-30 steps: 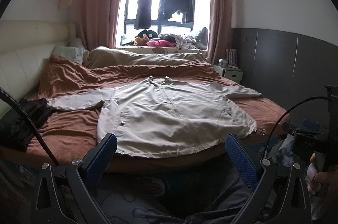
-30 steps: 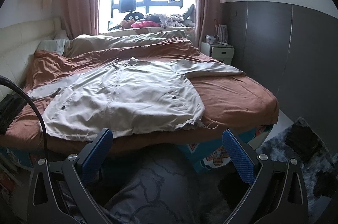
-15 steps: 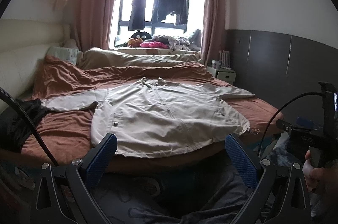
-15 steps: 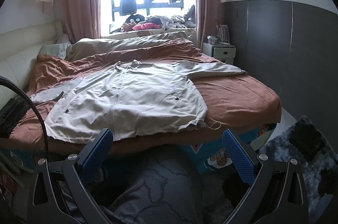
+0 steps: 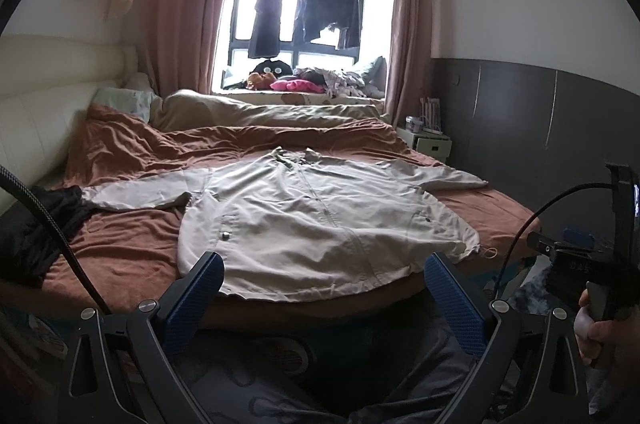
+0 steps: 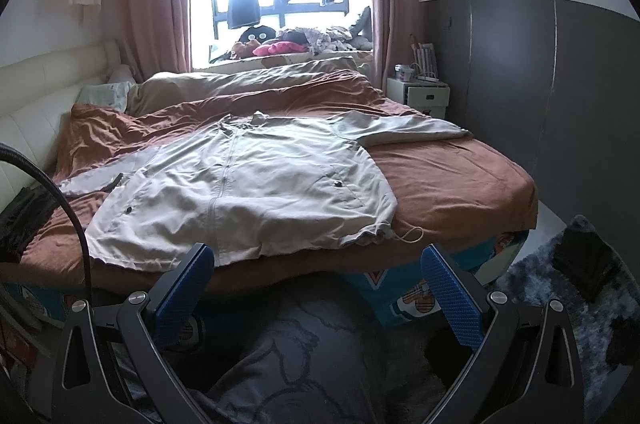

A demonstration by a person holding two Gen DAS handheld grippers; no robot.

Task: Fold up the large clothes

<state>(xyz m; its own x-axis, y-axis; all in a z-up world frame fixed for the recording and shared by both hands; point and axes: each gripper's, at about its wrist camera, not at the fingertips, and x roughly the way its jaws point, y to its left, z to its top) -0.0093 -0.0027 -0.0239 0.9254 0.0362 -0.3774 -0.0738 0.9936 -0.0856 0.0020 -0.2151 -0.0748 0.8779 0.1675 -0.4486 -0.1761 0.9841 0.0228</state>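
Observation:
A large beige zip jacket (image 5: 316,220) (image 6: 248,192) lies flat and face up on the rust-brown bed cover (image 5: 132,244) (image 6: 452,180), both sleeves spread out, its hem at the near edge of the bed. My left gripper (image 5: 324,284) hangs open just short of the hem, nothing between its blue pads. My right gripper (image 6: 318,278) is open too, held in front of the bed's edge below the hem's right part. In the left wrist view the right gripper's body (image 5: 576,260) shows at the far right, in a person's hand (image 5: 600,336).
A dark garment (image 5: 36,224) lies on the bed's left side. A cream headboard (image 5: 44,112) runs along the left. A white bedside cabinet (image 6: 420,96) stands at the back right by a grey wall. A shaggy rug (image 6: 560,284) covers the floor at right. Grey trouser legs (image 6: 304,356) are below the grippers.
Both grippers have tilted up and edged slightly towards the bed, so the jacket sits a little lower and nearer in view. Both stay open and the jacket has not moved.

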